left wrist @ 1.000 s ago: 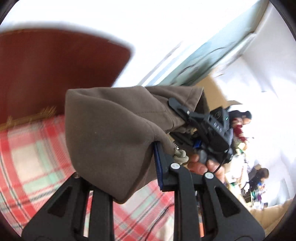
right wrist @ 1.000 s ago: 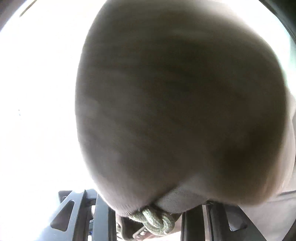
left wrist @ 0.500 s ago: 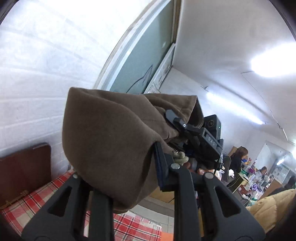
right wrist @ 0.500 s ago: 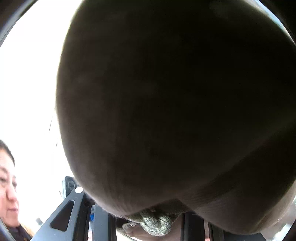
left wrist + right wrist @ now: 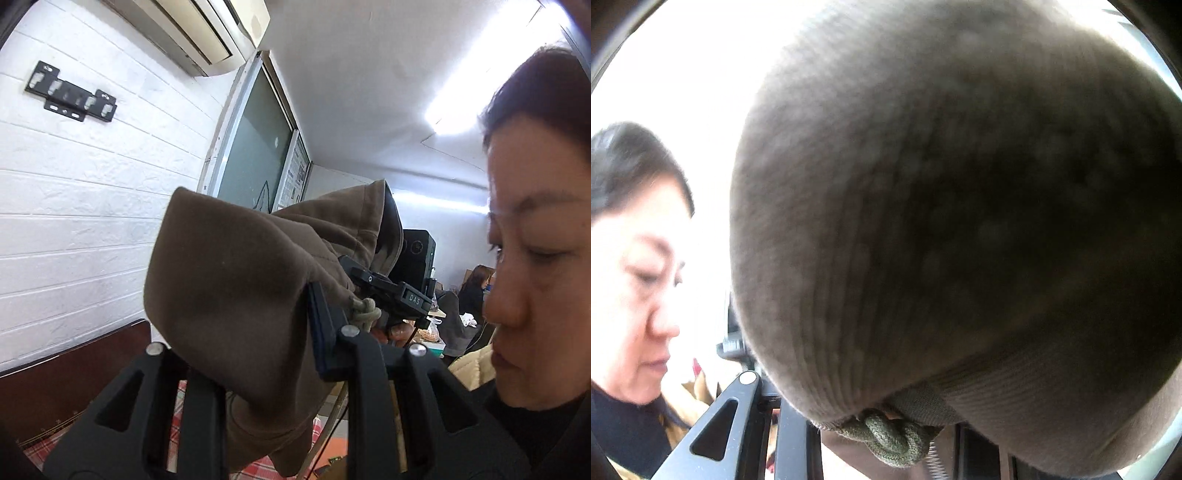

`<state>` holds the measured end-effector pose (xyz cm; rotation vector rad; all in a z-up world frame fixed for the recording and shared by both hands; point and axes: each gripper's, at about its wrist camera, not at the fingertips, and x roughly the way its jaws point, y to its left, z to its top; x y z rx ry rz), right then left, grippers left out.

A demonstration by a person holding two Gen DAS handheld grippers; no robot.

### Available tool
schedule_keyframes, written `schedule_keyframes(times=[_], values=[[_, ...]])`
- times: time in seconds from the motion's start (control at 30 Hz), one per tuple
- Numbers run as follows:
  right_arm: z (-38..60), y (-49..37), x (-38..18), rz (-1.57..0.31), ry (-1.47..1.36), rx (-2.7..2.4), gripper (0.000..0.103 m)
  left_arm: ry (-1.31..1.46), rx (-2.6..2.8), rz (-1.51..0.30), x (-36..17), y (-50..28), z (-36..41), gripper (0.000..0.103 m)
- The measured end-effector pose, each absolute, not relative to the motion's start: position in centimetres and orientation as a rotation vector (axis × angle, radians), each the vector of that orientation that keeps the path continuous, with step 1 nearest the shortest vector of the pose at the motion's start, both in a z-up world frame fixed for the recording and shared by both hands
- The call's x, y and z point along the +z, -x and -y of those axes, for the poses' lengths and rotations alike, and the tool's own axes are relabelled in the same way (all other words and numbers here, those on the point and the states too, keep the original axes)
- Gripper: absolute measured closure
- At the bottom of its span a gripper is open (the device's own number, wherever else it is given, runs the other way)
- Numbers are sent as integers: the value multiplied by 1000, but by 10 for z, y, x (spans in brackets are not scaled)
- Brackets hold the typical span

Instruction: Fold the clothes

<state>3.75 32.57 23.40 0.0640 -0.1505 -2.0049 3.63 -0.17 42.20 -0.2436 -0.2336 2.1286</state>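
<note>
A brown garment [image 5: 236, 295] with a knotted olive drawstring [image 5: 364, 314] hangs in the air between both grippers. My left gripper [image 5: 266, 354] is shut on a fold of it, with cloth bunched between the fingers. In the left wrist view my right gripper [image 5: 384, 284] grips the same edge from the far side. In the right wrist view the brown garment [image 5: 960, 221] fills most of the frame, the drawstring knot [image 5: 890, 439] lies between the fingers, and the right gripper [image 5: 886, 435] is shut on the cloth.
The person's face [image 5: 535, 277] is close on the right. A red plaid bed cover [image 5: 177, 410] and dark wooden headboard [image 5: 74, 384] lie low behind the garment. A white brick wall [image 5: 92, 221], a window [image 5: 258, 147] and people at the back [image 5: 476, 288] are beyond.
Both grippers have risen and tilted upward with the garment still held. The bed has dropped low in the left view, and the person's face has come in beside the cloth.
</note>
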Motion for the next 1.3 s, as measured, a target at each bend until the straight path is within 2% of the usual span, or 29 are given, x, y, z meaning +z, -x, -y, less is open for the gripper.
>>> schedule_keyframes(times=[0.13,0.23,0.4,0.53,0.67,0.77,0.87,0.93,1.0,1.1,1.13,1.27,1.3], values=[[-276,-66,232,120,-118,-1927,74,340,2258,200,420,-64,36,79],[-237,-57,210,171,-242,-1885,74,491,2358,216,387,-51,57,79],[-159,-11,119,229,-580,-1872,74,836,2477,252,273,2,93,79],[-105,34,22,278,-850,-1874,74,1057,2468,395,169,42,116,79],[-71,67,-46,310,-1041,-1896,74,1207,2412,582,92,70,132,79],[-52,81,-68,311,-1127,-1889,74,1232,2406,642,71,85,137,79],[-31,96,-62,240,-1113,-1903,74,1189,2477,616,79,103,141,79],[-12,114,-55,186,-1072,-1923,74,1187,2538,650,79,121,151,70],[6,142,-64,217,-1137,-1874,67,1221,2597,707,72,140,166,56],[27,171,-95,182,-1316,-1830,55,1327,2643,764,49,142,182,55],[28,170,-104,149,-1342,-1822,54,1360,2645,751,41,135,182,55],[17,152,-133,93,-1377,-1745,48,1492,2647,695,9,109,181,37],[12,143,-138,85,-1377,-1723,44,1525,2647,681,1,103,181,37]])
